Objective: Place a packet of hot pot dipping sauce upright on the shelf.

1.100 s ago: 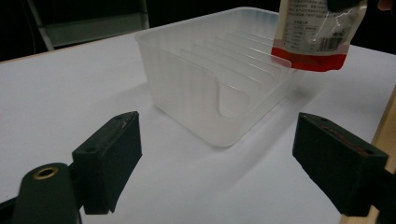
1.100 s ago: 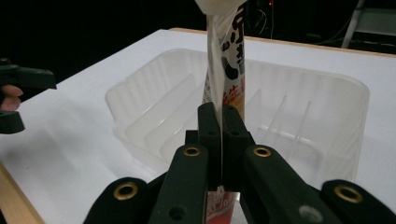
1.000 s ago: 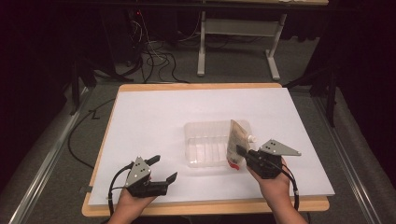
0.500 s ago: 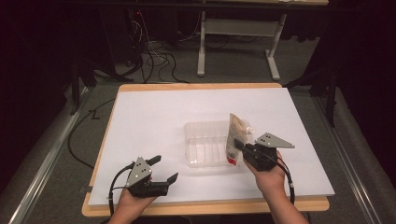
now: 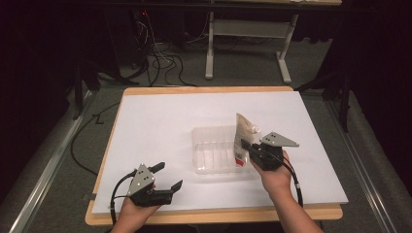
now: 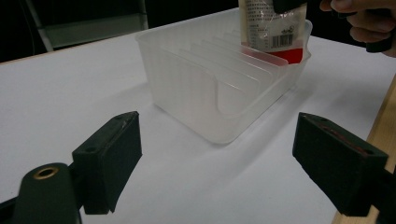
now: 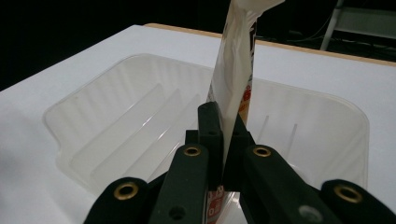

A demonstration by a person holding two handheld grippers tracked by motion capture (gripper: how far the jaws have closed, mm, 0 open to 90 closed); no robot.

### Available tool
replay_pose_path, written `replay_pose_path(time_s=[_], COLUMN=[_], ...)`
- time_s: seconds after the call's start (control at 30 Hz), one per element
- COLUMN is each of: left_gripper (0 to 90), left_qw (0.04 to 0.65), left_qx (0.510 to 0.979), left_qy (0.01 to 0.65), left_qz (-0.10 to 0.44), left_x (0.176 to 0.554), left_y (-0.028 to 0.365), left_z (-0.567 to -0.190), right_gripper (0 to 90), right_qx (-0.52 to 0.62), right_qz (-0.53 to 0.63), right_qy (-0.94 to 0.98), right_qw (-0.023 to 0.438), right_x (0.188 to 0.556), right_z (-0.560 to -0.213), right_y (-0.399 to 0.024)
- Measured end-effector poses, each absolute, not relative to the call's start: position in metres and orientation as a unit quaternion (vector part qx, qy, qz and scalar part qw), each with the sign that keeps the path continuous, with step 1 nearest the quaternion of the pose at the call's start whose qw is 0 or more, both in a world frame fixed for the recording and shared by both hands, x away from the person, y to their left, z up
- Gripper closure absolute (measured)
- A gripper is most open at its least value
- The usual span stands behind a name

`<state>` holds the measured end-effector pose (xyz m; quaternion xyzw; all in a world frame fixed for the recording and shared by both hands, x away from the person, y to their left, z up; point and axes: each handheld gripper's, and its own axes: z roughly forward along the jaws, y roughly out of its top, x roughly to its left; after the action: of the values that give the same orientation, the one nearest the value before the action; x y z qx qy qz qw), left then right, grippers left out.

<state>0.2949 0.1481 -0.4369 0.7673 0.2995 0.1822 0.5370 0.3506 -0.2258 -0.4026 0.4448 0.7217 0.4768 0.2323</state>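
Note:
A clear plastic bin point(image 5: 216, 150) with divider ribs sits at the middle of the white tabletop point(image 5: 160, 121). My right gripper point(image 5: 245, 145) is shut on a white pouch point(image 5: 243, 130) with a red bottom edge and holds it upright over the bin's right end. In the right gripper view the jaws point(image 7: 223, 121) pinch the pouch point(image 7: 236, 70) low down, with the bin point(image 7: 116, 116) below. In the left gripper view the pouch's point(image 6: 273, 28) bottom dips into the bin's point(image 6: 205, 79) far slot. My left gripper point(image 5: 167, 175) rests open near the front left, pointing at the bin, with nothing between its jaws point(image 6: 229, 158).
The white sheet lies on a wooden board whose edge point(image 5: 214, 213) shows along the front. Beyond the table are a dark floor, cables point(image 5: 160, 63) and the legs of a desk point(image 5: 209, 53). White surface is free left of the bin.
My right gripper has carried the pouch a little left and farther from me, onto the bin's right end; the pouch now stands more upright. The left gripper has not moved.

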Motion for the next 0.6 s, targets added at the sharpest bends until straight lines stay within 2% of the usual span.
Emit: replay_pose_path(time_s=[0.6], left_gripper=[16.2], left_qw=[0.538], left_qx=[0.766], left_qy=[0.298], left_qz=[0.186], left_x=[0.295], left_y=[0.149], left_z=[-0.437], right_gripper=[90.0], right_qx=[0.46], right_qz=[0.463], right_qy=[0.708], right_qw=[0.269], right_x=[0.369], right_z=[-0.41], right_y=[-0.219])
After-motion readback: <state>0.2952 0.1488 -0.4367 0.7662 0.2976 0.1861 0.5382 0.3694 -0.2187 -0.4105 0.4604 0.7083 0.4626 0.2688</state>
